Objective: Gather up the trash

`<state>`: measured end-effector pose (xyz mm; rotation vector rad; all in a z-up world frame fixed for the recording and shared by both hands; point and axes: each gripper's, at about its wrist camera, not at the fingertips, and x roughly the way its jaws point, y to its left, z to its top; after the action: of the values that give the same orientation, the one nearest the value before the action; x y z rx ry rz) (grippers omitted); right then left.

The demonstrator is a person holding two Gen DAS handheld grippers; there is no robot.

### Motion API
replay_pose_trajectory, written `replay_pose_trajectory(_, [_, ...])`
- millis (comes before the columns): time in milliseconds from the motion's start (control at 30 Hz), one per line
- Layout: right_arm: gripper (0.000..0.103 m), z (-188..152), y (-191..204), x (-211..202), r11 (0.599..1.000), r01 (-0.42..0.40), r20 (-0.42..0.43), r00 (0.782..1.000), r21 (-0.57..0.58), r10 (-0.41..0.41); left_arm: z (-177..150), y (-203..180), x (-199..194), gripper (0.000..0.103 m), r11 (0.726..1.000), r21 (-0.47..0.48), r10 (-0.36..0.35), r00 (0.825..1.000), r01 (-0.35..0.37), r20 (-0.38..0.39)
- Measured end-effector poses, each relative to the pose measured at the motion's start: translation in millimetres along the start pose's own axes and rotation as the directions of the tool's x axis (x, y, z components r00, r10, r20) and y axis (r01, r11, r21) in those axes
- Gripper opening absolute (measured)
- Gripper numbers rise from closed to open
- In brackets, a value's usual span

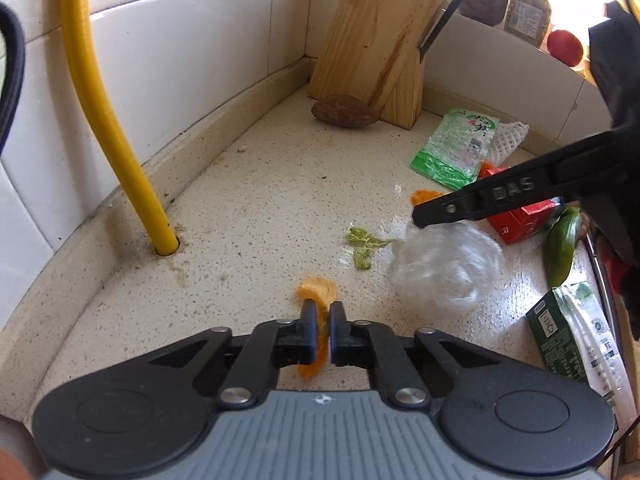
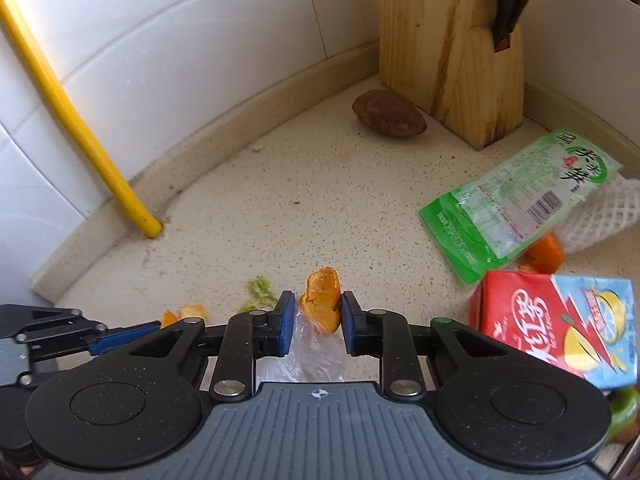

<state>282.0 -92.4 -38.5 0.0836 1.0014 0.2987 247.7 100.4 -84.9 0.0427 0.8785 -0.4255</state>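
left gripper (image 1: 323,330): jaws nearly together, clamped on a strip of orange peel (image 1: 316,300), peel sticking out past the pads at 12 o'clock and hanging below them at 6 o'clock, over the speckled counter (image 1: 248,208).

right gripper (image 2: 318,322): jaws partly apart, an orange peel chunk (image 2: 323,304) between the pads (image 2: 287,326); contact with the pads cannot be told. crumpled clear plastic bag (image 2: 316,356) directly beneath, at 6 o'clock of the chunk. in the left wrist view, same bag (image 1: 446,266) seen under the right gripper's finger (image 1: 480,200), blurred.

remaining trash on the counter, right wrist view:
- green leaf scrap (image 2: 260,294) at 9 o'clock of the right gripper.
- red drink carton (image 2: 556,324) at 3 o'clock, lying on its side.
- green snack wrapper (image 2: 516,204) at 1 o'clock, overlapping a white foam net (image 2: 600,216).
- another orange piece (image 2: 546,254) just below the wrapper.

fixed items: wooden knife block (image 2: 448,48) at 12 to 1 o'clock in the corner, brown sweet potato (image 2: 390,118) touching its base side, yellow hose (image 2: 72,120) at 10 o'clock entering the counter. green pepper (image 1: 564,240) at 3 o'clock in the left wrist view.
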Motion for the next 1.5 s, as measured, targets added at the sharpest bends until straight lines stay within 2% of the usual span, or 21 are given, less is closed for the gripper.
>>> replay_pose_trajectory(300, [0.031,-1.3,-6.5,-45.4,0.995,-0.083,0.093,0.993,0.062,0.077,-0.7,5.5,-15.9,0.002,0.999,-0.037,-0.028,1.0,0.029,0.01])
replay_pose_trajectory(433, [0.031,-2.0,-9.6,-57.3,0.993,-0.09,0.128,0.988,0.073,0.08,1.3,6.7,-24.2,0.002,0.998,-0.054,-0.037,0.999,0.039,0.035])
replay_pose_trajectory(767, [0.031,-27.1,-5.6,-41.8,0.994,-0.074,0.065,0.996,0.086,0.068,-5.6,2.1,-32.5,0.002,0.995,-0.064,-0.071,0.997,0.073,0.034])
replay_pose_trajectory(900, [0.046,-30.9,0.6,-23.3,0.997,-0.051,0.01,0.999,0.057,0.05,-12.8,2.6,-27.4,0.002,0.994,-0.075,-0.075,0.997,0.076,0.01])
replay_pose_trajectory(967, [0.065,-31.2,-0.2,-16.3,0.997,-0.038,-0.014,0.999,0.064,0.039,-17.8,3.6,-25.3,0.002,0.994,-0.082,-0.076,0.997,0.075,0.0])
replay_pose_trajectory(1033, [0.068,-30.6,-2.6,-13.8,0.997,-0.035,-0.024,0.999,0.07,0.037,-21.8,5.1,-23.6,0.002,0.993,-0.093,-0.079,0.997,0.077,-0.009])
replay_pose_trajectory(1133, [0.068,-28.0,-4.7,-12.0,0.998,-0.007,-0.024,1.0,0.063,0.009,-26.0,4.9,-19.3,0.003,0.992,-0.097,-0.077,0.997,0.075,-0.021])
replay_pose_trajectory(1200, [0.062,-26.6,-2.8,-10.7,0.999,0.011,-0.028,1.0,0.045,-0.01,-28.0,2.9,-15.2,0.003,0.994,-0.088,-0.068,0.997,0.065,-0.032])
replay_pose_trajectory(1267, [0.038,-27.9,1.3,-10.0,1.0,0.015,-0.04,0.999,0.022,-0.014,-30.4,-0.1,-12.3,0.004,0.996,-0.072,-0.061,0.998,0.058,-0.034])
replay_pose_trajectory(1333, [0.032,-31.8,7.4,-9.9,1.0,0.01,-0.058,0.998,-0.013,-0.011,-32.4,-4.0,-12.6,0.004,0.998,-0.05,-0.048,0.998,0.047,-0.028])
replay_pose_trajectory(1400, [0.029,-33.7,12.1,-10.1,0.999,0.012,-0.058,0.998,-0.037,-0.014,-33.4,-6.2,-13.1,0.004,0.998,-0.038,-0.041,0.999,0.04,-0.028])
replay_pose_trajectory(1500, [0.025,-30.3,8.5,-12.1,1.0,-0.014,-0.043,0.999,-0.003,0.014,-30.9,-2.2,-14.6,0.004,0.997,-0.058,-0.043,0.999,0.042,-0.027])
